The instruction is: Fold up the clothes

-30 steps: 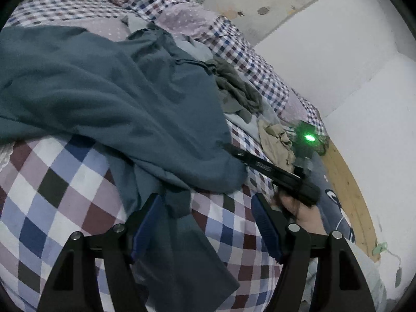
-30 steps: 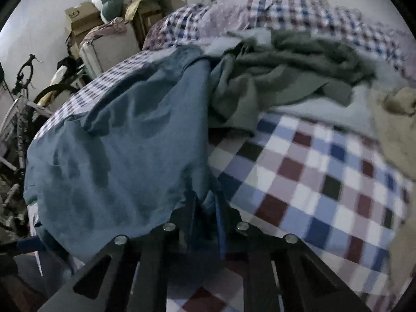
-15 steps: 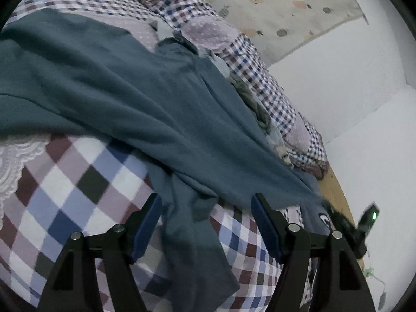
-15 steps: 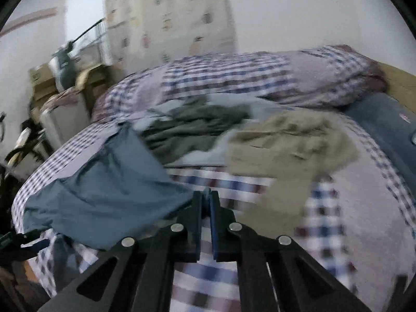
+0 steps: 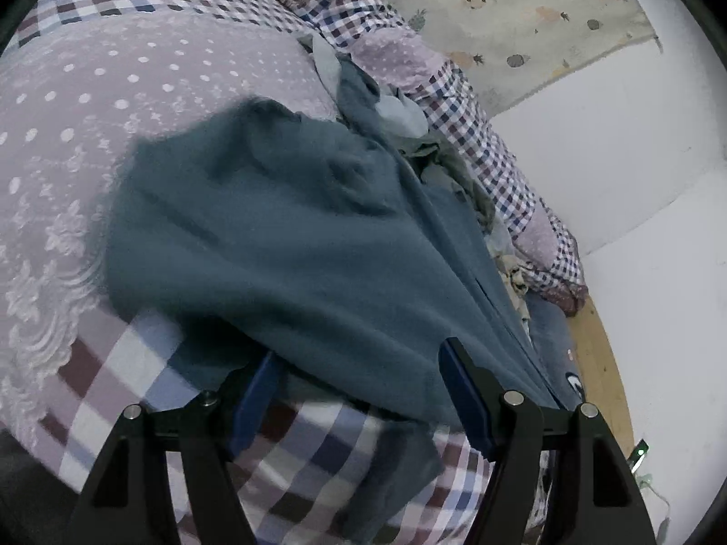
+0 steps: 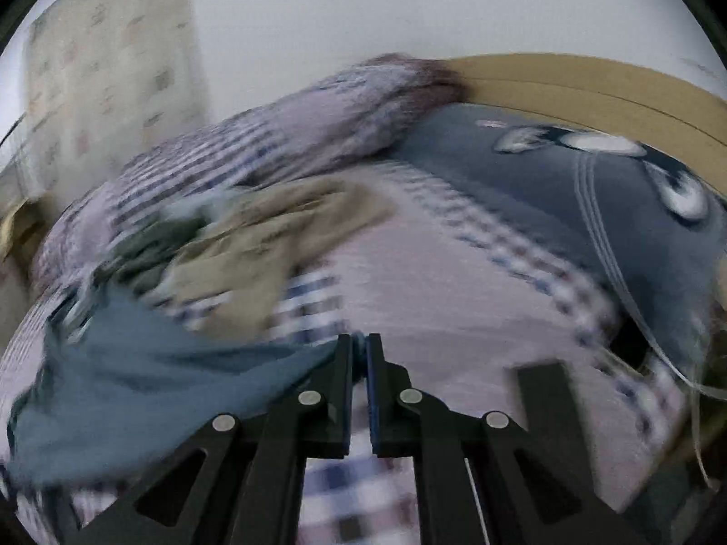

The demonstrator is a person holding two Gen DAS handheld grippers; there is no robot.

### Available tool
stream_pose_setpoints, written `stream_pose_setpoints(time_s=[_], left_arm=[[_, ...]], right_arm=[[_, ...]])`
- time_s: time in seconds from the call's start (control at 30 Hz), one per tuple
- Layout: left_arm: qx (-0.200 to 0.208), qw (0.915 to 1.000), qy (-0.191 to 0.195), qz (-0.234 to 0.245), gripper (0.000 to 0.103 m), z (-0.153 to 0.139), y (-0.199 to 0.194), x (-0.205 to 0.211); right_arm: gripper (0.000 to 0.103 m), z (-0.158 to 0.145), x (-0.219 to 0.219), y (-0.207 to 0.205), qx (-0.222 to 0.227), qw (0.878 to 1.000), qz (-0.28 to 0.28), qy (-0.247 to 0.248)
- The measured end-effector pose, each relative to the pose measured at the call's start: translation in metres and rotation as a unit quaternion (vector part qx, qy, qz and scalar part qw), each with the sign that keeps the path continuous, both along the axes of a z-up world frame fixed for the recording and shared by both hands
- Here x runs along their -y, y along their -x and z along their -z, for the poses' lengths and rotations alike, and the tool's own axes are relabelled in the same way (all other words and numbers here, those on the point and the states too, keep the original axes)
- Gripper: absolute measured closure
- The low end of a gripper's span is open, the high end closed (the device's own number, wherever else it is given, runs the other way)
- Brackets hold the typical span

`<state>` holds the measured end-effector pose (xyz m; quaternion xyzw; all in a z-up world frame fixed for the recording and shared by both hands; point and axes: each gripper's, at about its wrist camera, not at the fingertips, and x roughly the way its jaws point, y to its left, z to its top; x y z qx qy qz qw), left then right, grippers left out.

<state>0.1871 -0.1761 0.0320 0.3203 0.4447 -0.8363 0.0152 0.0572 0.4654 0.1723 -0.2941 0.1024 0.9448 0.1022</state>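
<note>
Checked bedding (image 5: 91, 145) is covering a bed against a white wall, with clothes heaped along the far side. At the right gripper (image 6: 359, 354), the jaws are pressing together on an edge of a blue garment (image 6: 150, 386), which is trailing off to the left over the bed. This view is badly blurred, so finer detail is lost. Beyond the garment, a tan garment (image 6: 254, 245) and a darker one are lying in a loose pile, and a dark blue pillow (image 6: 545, 200) is sitting by the wooden headboard (image 6: 590, 86). At the left gripper (image 5: 359, 390), the fingers are standing wide apart, holding nothing, with the blue garment (image 5: 295, 245) draping across the gap just ahead of them and spreading up the bed. The step in hand seems to be spreading the garment flat before folding. To do it well, the left gripper should probably be closing on the near hem, well apart from the right's pinch, so both can be drawing the cloth taut and laying it smooth, clear of the pile.
</note>
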Motion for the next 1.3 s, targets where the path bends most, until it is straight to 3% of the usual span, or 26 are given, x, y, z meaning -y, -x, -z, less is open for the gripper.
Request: stream_pose_setpoints(time_s=[0.1, 0.2, 0.4, 0.43, 0.47, 0.53, 0.6, 0.63, 0.7, 0.8, 0.97, 1.07, 1.2, 1.3], left_arm=[[0.014, 0.9998, 0.014, -0.003, 0.028, 0.0, -0.002, 0.003], [0.041, 0.9989, 0.016, -0.019, 0.028, 0.006, -0.005, 0.008], [0.049, 0.9984, -0.028, 0.009, 0.028, 0.017, -0.004, 0.004], [0.042, 0.9977, -0.05, 0.02, 0.028, 0.02, -0.001, 0.001], [0.037, 0.9966, -0.067, 0.028, 0.028, 0.024, 0.002, -0.003], [0.036, 0.9939, -0.095, 0.043, 0.029, 0.03, 0.011, -0.009], [0.034, 0.9934, -0.099, 0.047, 0.033, 0.031, 0.019, -0.014], [0.032, 0.9933, -0.099, 0.049, 0.041, 0.03, 0.024, -0.015], [0.041, 0.9934, -0.094, 0.051, 0.082, 0.029, 0.034, -0.016], [0.038, 0.9967, -0.067, 0.027, 0.092, 0.021, 0.04, -0.014], [-0.009, 0.999, -0.043, -0.006, 0.097, -0.008, 0.047, 0.002], [-0.023, 0.9981, -0.04, -0.04, 0.099, -0.023, 0.062, 0.029], [-0.027, 0.9954, 0.013, -0.091, 0.1, -0.052, 0.1, 0.081], [-0.018, 0.9886, 0.075, -0.129, 0.1, -0.087, 0.138, 0.121]], right_arm=[[0.1, -0.002, -0.049, -0.032, -0.013, 0.992, 0.121, 0.023], [0.099, 0.013, -0.07, -0.048, 0.008, 0.98, 0.194, 0.031], [0.09, 0.034, -0.045, -0.048, 0.05, 0.975, 0.214, -0.002], [0.087, 0.028, -0.039, -0.052, 0.036, 0.976, 0.215, -0.011], [0.074, 0.024, -0.034, -0.056, 0.02, 0.978, 0.209, -0.016], [0.056, 0.016, -0.016, -0.058, -0.011, 0.983, 0.18, -0.029], [0.055, 0.013, 0.007, -0.054, -0.026, 0.989, 0.138, -0.044], [0.055, 0.014, 0.018, -0.051, -0.028, 0.991, 0.119, -0.05], [0.055, 0.018, 0.046, -0.043, -0.028, 0.995, 0.07, -0.064], [0.055, 0.025, 0.092, -0.037, -0.027, 0.997, -0.018, -0.074], [0.053, 0.038, 0.153, -0.033, -0.032, 0.986, -0.14, -0.089], [0.053, 0.052, 0.172, -0.027, -0.017, 0.979, -0.186, -0.083], [0.053, 0.062, 0.183, -0.022, -0.005, 0.972, -0.223, -0.072], [0.053, 0.066, 0.187, -0.019, 0.005, 0.967, -0.248, -0.06]])
